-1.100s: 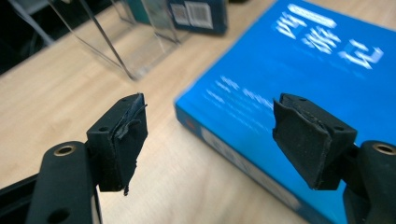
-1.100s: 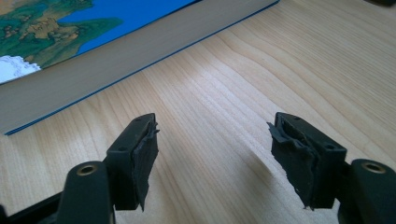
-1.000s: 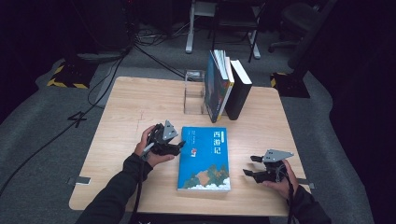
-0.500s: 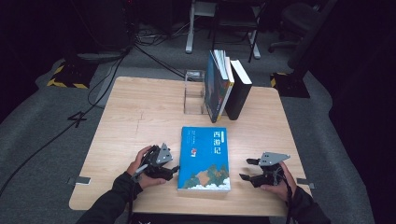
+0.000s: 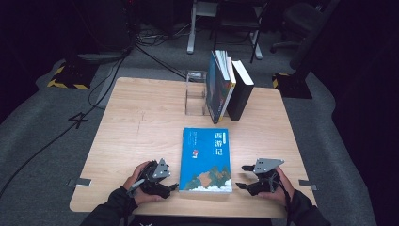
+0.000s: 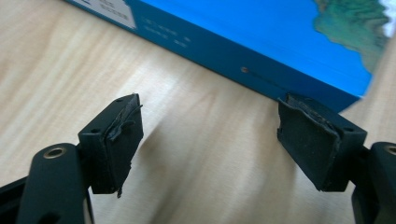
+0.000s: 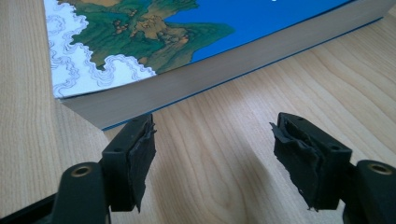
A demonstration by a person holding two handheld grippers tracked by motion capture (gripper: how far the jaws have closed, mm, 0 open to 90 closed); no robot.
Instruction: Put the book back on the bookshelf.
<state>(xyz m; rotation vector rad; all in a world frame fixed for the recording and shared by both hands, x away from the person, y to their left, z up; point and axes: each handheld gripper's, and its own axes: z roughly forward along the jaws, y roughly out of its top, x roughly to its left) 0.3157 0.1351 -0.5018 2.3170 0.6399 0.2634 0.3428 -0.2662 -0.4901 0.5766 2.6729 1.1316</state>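
The blue book (image 5: 205, 159) lies flat near the front of the counter (image 5: 136, 122), between your grippers. It looks thick, stiff and fairly heavy, with a glossy, likely slippery cover; take it by spine and page edge. Cover reads 西游记. Left gripper (image 5: 168, 187) and right gripper (image 5: 242, 176) are both spread, empty, the left having just widened.

Dark sleeves; each black tool (image 5: 173, 187) (image 5: 241, 176) bears a grey three-cornered plate, worn pads.

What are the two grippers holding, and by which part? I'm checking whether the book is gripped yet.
Nothing. The left gripper and right gripper stand open on either side of the flat blue paperback book, bare wooden table between their jaws.
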